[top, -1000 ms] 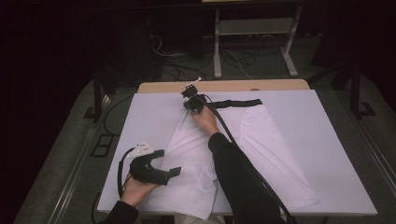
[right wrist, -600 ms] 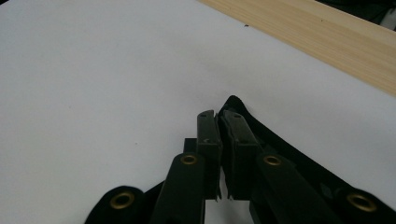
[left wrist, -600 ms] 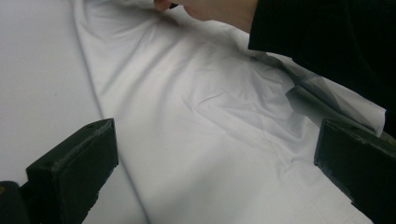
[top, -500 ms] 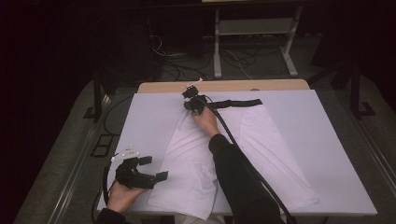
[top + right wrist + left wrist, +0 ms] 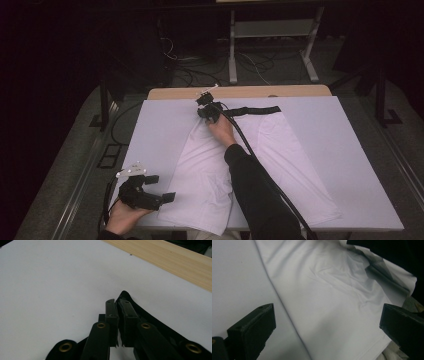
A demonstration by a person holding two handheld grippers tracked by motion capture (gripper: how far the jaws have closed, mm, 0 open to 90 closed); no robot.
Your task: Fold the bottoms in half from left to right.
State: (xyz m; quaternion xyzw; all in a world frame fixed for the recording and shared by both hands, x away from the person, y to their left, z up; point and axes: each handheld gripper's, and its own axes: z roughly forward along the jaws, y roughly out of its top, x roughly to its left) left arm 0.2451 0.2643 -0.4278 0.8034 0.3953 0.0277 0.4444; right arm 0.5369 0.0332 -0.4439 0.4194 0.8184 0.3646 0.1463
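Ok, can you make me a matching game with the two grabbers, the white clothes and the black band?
Things:
1. left gripper
2. right gripper
3. white garment
4. black waistband

States:
A. spread flat on the table
B. jaws wide open, near the table's front corner
C. pinched at its end
D. jaws closed, at the far end

Pairs: 1-B, 2-D, 3-A, 4-C

A white-covered table [image 5: 150, 130] (wood edge at back) bears white trousers [image 5: 280, 165] spread flat.

My right gripper [image 5: 206, 104] sits at twelve o'clock on the garment [image 5: 250, 170]; my left gripper [image 5: 150, 192] at eight o'clock beside it on the bench [image 5: 350, 150]
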